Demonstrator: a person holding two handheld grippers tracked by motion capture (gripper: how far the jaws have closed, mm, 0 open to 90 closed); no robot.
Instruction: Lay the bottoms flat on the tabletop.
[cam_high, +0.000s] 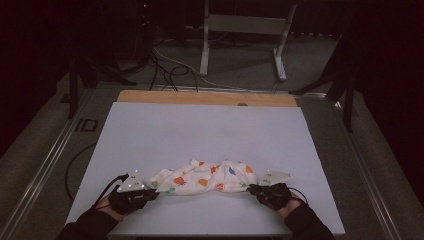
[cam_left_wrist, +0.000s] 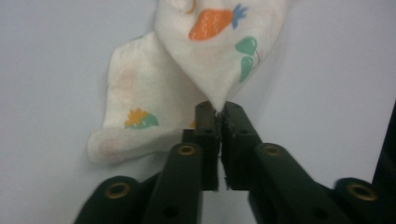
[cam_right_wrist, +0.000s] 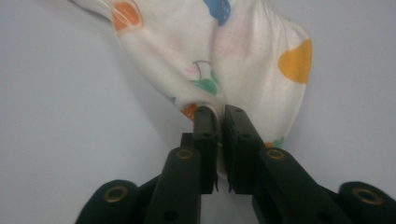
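A white cloth (cam_high: 205, 177) printed with orange, green and blue fruit lies bunched near the front of the white table top (cam_high: 200, 130). My left gripper (cam_high: 148, 191) is shut on the cloth's left corner. In the left gripper view that corner of the cloth (cam_left_wrist: 205, 56) is pinched between the black jaws of the left gripper (cam_left_wrist: 218, 108) and rises from them. My right gripper (cam_high: 251, 189) is shut on the cloth's right end. The right gripper view has the cloth (cam_right_wrist: 224, 60) clamped at the jaw tips of the right gripper (cam_right_wrist: 219, 111).
The white table top has a wooden strip (cam_high: 205, 98) along its far edge. Beyond it on the floor stand a white frame (cam_high: 245, 35) and dark cables (cam_high: 165, 67). Metal rails (cam_high: 45, 160) run beside the table.
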